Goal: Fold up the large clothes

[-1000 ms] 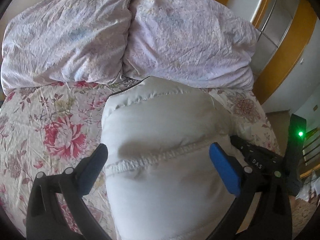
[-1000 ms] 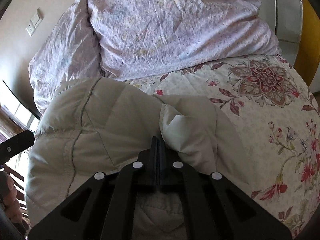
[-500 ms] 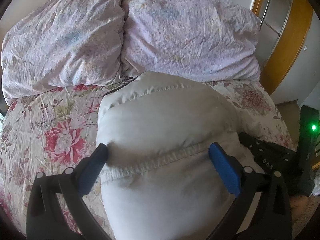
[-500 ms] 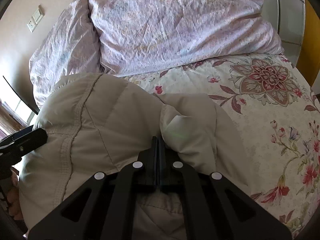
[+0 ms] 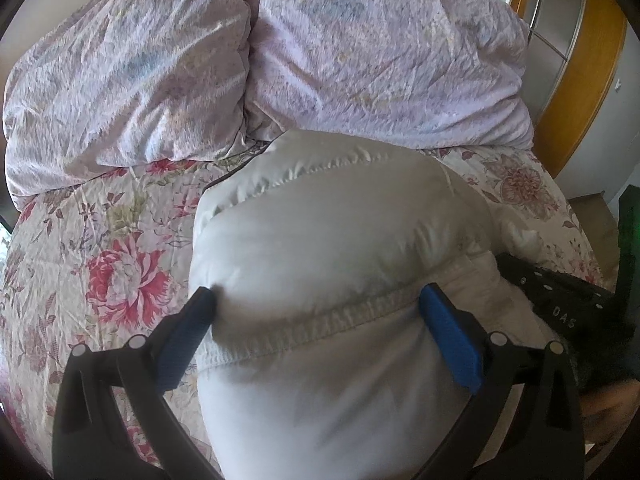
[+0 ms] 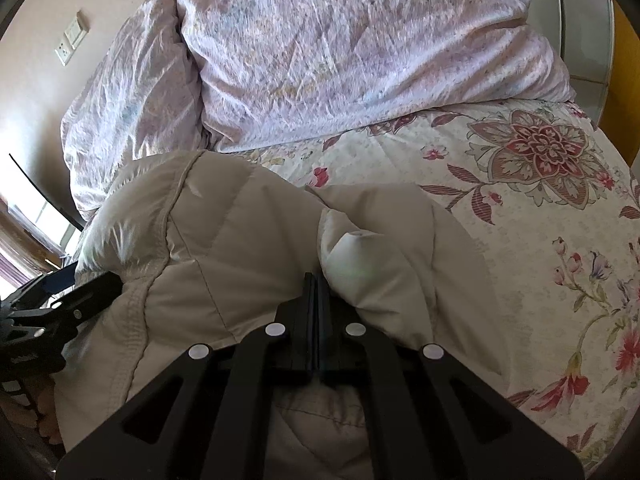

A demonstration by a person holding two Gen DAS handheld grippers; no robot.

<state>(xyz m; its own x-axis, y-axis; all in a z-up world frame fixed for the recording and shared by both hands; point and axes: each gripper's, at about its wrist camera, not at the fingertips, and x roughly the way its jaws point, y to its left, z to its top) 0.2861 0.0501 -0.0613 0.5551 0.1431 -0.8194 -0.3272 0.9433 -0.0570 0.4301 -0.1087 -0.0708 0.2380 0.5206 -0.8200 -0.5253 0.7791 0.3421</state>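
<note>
Left wrist | jacket between spread fingers, left finger touching

Both views are lit by soft daylight, apparently from a window at the left edge, which is blown out. Edges are bent and darkened by the fisheye. The jacket is slightly blurred.
</note>
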